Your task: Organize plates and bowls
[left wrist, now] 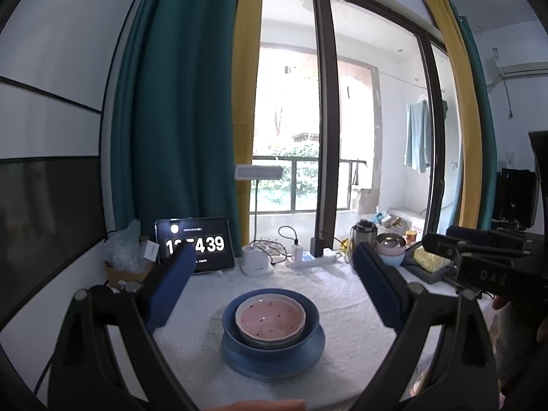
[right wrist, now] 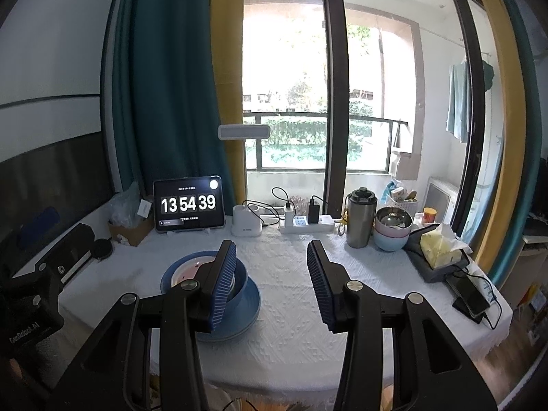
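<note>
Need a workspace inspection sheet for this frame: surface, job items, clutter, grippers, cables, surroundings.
Surface: table under a white textured cloth.
Job's things: pink bowl nested in blue bowl, on blue plate; second bowl stack at the back right.
Clutter: tablet clock, desk lamp, steel flask, tissue box, phone.
Grippers: left gripper open, empty; right gripper open, empty.
Cables: power strip with chargers; a cable runs to the phone.
Surroundings: glass balcony door, teal and yellow curtains.
</note>
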Demonstrator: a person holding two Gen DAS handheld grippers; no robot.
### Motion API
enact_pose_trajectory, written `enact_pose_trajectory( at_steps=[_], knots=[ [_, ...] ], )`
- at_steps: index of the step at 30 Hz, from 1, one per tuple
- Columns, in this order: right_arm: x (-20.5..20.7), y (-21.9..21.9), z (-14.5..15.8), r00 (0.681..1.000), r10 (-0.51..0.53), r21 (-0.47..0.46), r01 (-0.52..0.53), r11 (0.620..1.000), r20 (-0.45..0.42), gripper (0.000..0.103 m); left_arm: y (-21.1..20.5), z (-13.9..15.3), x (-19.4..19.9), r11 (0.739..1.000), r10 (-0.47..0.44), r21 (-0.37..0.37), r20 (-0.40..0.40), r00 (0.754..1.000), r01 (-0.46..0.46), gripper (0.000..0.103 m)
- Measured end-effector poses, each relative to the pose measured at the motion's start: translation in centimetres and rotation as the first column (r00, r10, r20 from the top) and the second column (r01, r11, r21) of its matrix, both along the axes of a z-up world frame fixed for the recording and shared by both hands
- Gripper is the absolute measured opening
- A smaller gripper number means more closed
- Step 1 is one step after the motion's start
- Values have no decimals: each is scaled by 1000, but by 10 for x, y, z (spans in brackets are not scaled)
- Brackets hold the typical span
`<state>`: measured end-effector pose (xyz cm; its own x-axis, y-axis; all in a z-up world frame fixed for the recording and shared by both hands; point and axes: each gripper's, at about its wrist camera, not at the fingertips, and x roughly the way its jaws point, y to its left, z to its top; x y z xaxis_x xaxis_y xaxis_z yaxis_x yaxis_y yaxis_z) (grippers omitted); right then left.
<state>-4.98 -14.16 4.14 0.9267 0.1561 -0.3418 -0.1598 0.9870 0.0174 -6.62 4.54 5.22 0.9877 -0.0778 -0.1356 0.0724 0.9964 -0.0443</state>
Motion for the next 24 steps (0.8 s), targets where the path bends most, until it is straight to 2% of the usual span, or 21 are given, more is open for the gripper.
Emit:
enact_pose_trajectory(
  at_steps=[24],
  knots=[
    [0,-4,0,1000,-9,9,9,1000,3,46,-1,2,-1,1000,-1,-3,-3,1000,1,94]
  ],
)
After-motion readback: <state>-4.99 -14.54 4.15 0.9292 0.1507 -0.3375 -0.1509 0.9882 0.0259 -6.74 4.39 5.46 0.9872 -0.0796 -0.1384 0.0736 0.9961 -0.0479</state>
